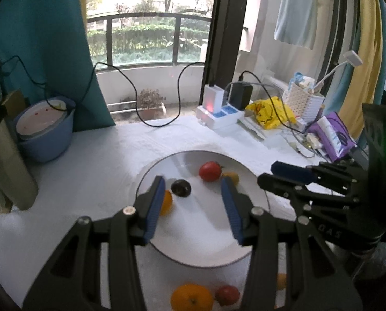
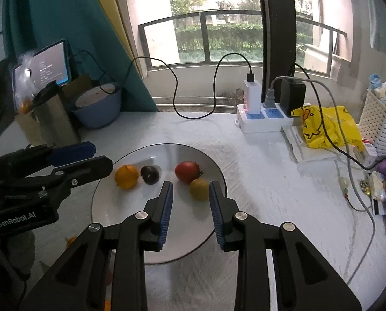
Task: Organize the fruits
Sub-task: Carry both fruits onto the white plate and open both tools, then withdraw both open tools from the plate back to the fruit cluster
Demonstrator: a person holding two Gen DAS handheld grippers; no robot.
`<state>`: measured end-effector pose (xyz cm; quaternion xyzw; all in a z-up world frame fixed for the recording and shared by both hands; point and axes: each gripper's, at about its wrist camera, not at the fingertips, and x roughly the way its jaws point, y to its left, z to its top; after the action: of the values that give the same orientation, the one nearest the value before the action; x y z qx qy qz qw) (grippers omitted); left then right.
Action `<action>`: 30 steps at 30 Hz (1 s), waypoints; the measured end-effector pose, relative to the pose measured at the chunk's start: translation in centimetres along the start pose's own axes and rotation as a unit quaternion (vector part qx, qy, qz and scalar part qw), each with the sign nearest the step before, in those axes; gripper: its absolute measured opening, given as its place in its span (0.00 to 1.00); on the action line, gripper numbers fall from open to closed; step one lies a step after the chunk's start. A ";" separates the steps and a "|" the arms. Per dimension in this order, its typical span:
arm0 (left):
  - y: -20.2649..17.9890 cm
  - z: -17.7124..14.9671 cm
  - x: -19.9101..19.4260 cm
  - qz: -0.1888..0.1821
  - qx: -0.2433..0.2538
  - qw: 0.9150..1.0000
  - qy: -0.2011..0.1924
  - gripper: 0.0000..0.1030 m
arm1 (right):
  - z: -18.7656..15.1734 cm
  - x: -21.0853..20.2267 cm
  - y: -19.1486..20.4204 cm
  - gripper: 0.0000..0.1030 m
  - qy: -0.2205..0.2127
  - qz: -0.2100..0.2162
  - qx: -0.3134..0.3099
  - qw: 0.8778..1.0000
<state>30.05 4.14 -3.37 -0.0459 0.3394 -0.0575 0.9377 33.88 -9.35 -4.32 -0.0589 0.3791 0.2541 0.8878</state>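
A white plate [image 2: 130, 243] on the white cloth holds an orange [image 2: 126, 176], a dark plum [image 2: 150, 175], a red tomato [image 2: 187, 172] and a yellow-green fruit [image 2: 199, 189]. My right gripper [image 2: 190, 185] hovers over the plate's near half, its jaws a little apart; the yellow-green fruit lies just past the tips, not pinched. My left gripper [image 1: 192, 181] is open and empty over the plate [image 1: 198, 248], with the plum [image 1: 181, 188] and tomato [image 1: 210, 171] beyond its tips. Each gripper shows in the other's view: the left gripper [image 2: 102, 158] and the right gripper [image 1: 266, 173].
In front of the plate lie a loose orange [image 1: 192, 298] and a small red fruit [image 1: 227, 295]. A blue basin [image 2: 99, 108] and metal canister [image 2: 55, 119] stand at left. A power strip [image 2: 260, 119] with cables, a yellow bag [image 2: 327, 127] and a white basket [image 2: 379, 129] crowd the back right.
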 end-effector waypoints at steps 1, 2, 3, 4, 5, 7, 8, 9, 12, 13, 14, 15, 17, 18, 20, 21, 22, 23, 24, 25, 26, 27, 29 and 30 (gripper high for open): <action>-0.1 -0.1 -0.3 0.000 0.000 1.000 -0.002 0.45 | -0.2 -0.4 0.2 0.30 -0.001 -0.001 -0.001 1.000; -0.2 -0.3 -0.7 0.000 -0.001 1.000 -0.003 0.45 | -0.3 -0.8 0.3 0.30 -0.002 -0.002 -0.002 1.000; -0.2 -0.5 -1.1 0.000 -0.001 1.000 -0.003 0.45 | -0.4 -1.1 0.4 0.30 -0.003 -0.002 -0.002 1.000; -0.3 -0.7 -1.5 -0.001 -0.001 1.000 -0.004 0.45 | -0.6 -1.6 0.5 0.30 -0.005 -0.003 -0.003 1.000; -0.3 -0.9 -1.9 -0.001 -0.002 1.000 -0.007 0.45 | -0.7 -1.9 0.7 0.30 -0.006 -0.004 -0.003 1.000; -0.4 -1.2 -2.7 0.000 -0.003 1.000 -0.010 0.45 | -1.0 -2.6 1.0 0.30 -0.009 -0.005 -0.006 1.000; -0.4 -1.4 -3.0 0.001 -0.003 1.000 -0.011 0.45 | -1.1 -3.0 1.2 0.30 -0.011 -0.006 -0.007 1.000; -0.4 -1.6 -3.3 0.001 -0.004 1.000 -0.012 0.45 | -1.2 -3.2 1.3 0.30 -0.012 -0.007 -0.008 1.000; -0.5 -2.1 -4.1 0.001 -0.006 1.000 -0.015 0.45 | -1.5 -4.1 1.6 0.30 -0.015 -0.008 -0.010 1.000; -0.6 -2.2 -4.3 0.000 -0.007 1.000 -0.016 0.45 | -1.7 -4.4 1.8 0.31 -0.016 -0.008 -0.011 1.000; -0.7 -2.5 -4.6 0.000 -0.007 1.000 -0.017 0.45 | -1.8 -4.6 1.9 0.31 -0.017 -0.009 -0.012 1.000; -0.7 -2.7 -4.9 0.000 -0.008 1.000 -0.018 0.45 | -1.9 -4.9 2.0 0.31 -0.018 -0.009 -0.012 1.000; -0.8 -3.1 -5.4 -0.001 -0.008 1.000 -0.019 0.45 | -2.3 -5.2 2.2 0.31 -0.018 -0.010 -0.012 1.000; -0.9 -3.3 -5.5 -0.001 -0.007 1.000 -0.019 0.45 | -2.4 -5.4 2.2 0.31 -0.019 -0.010 -0.012 1.000; -1.0 -3.8 -5.9 -0.002 -0.008 1.000 -0.019 0.45 | -2.7 -5.9 2.4 0.31 -0.020 -0.011 -0.012 1.000; -1.1 -4.0 -6.1 -0.003 -0.008 1.000 -0.018 0.45 | -2.9 -6.1 2.4 0.32 -0.020 -0.011 -0.012 1.000; -1.2 -4.3 -6.3 -0.003 -0.009 1.000 -0.018 0.45 | -3.1 -6.3 2.5 0.34 -0.020 -0.012 -0.012 1.000; -1.3 -4.6 -6.4 -0.003 -0.010 1.000 -0.017 0.45 | -3.3 -6.5 2.5 0.39 -0.020 -0.011 -0.011 1.000; -1.4 -4.9 -6.6 -0.003 -0.010 1.000 -0.016 0.45 | -3.5 -6.6 2.6 0.39 -0.020 -0.011 -0.011 1.000; -1.5 -5.1 -6.7 -0.004 -0.010 1.000 -0.015 0.45 | -3.7 -6.8 2.6 0.39 -0.019 -0.011 -0.011 1.000; -1.6 -5.4 -6.9 -0.004 -0.009 1.000 -0.014 0.46 | -3.9 -7.0 2.7 0.39 -0.019 -0.011 -0.011 1.000; -1.7 -5.7 -7.0 -0.003 -0.007 1.000 -0.013 0.46 | -4.1 -7.1 2.7 0.39 -0.018 -0.012 -0.012 1.000; -2.0 -6.2 -7.3 -0.001 -0.004 1.000 -0.011 0.46 | -4.6 -7.3 2.8 0.39 -0.015 -0.013 -0.010 1.000; -2.0 -6.5 -7.4 0.000 -0.004 1.000 -0.009 0.46 | -4.8 -7.3 2.7 0.39 -0.014 -0.014 -0.009 1.000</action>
<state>20.05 2.87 -3.38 -0.0500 0.3309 -0.0562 0.9407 25.17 -11.40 -2.29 -0.0682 0.3633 0.2455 0.8962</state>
